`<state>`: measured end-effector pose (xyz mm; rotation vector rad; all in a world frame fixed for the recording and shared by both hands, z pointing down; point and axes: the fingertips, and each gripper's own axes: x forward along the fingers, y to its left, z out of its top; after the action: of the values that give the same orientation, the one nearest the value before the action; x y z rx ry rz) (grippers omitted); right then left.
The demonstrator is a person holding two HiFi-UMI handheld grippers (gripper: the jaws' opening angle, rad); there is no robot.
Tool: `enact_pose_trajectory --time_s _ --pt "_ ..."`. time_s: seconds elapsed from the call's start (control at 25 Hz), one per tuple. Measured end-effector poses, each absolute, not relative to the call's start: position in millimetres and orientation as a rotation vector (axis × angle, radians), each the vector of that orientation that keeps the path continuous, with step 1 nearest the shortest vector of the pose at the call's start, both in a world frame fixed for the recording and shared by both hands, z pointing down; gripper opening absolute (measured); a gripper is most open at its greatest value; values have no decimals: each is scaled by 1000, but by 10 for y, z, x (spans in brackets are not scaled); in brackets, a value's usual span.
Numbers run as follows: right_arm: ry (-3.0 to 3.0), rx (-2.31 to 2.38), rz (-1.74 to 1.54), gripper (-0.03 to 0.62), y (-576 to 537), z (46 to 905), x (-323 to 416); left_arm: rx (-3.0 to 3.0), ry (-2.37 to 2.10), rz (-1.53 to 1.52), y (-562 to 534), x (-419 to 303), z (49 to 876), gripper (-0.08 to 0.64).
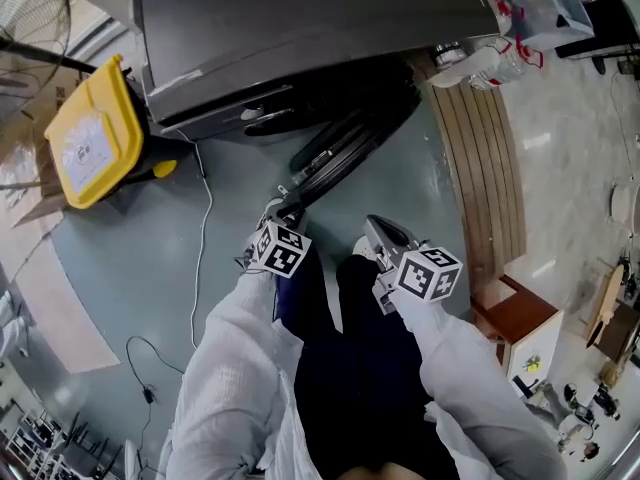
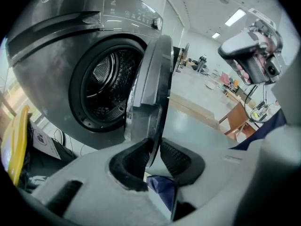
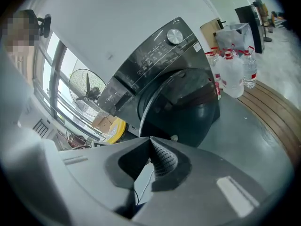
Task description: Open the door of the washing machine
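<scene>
We are looking down on a dark grey washing machine (image 1: 300, 28). Its casing is smooth and glossy, and a round silver knob (image 3: 175, 36) is sitting on the sloped control panel. Its door (image 1: 345, 158) is standing open, swung out from the front towards us. It is a thick round disc with a bulging dark glass middle and a thin curved rim. Behind it the perforated steel drum (image 2: 106, 84) is showing through the circular opening.

We are pinching the door's rim with the left gripper (image 2: 154, 149). Its ribbed black rubber pads (image 2: 176, 157) are nearly together, pressing on that thin edge from both sides. We are holding the right gripper (image 3: 150, 140) near it, clear of the door, its jaws meeting at the tips with nothing between them. Both grippers are pale grey moulded plastic.

At the left of the head view, a yellow bin (image 1: 90, 138) is sitting on the smooth grey floor (image 1: 120, 268) beside the machine. A wire-caged fan (image 1: 30, 18) is standing beyond it, and a thin white cable (image 1: 205, 238) is trailing across the floor. At the right, clear plastic water bottles (image 3: 235, 69) are standing on a curved platform of wooden slats (image 1: 485, 158).
</scene>
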<state>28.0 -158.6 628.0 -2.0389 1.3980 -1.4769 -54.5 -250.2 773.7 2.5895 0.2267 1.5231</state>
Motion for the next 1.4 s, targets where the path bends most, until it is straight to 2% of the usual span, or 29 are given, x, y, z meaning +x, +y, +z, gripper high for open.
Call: enact_pose_trajectory --time_s 0.4,1.4 --pt "1419 -2023 -1476 8 -782 6291 239 2561 154 1472 -1796 -565 7706 80" --pt "1256 -2081 -1398 8 763 6363 790 2385 144 1393 -115 -145 7692 110"
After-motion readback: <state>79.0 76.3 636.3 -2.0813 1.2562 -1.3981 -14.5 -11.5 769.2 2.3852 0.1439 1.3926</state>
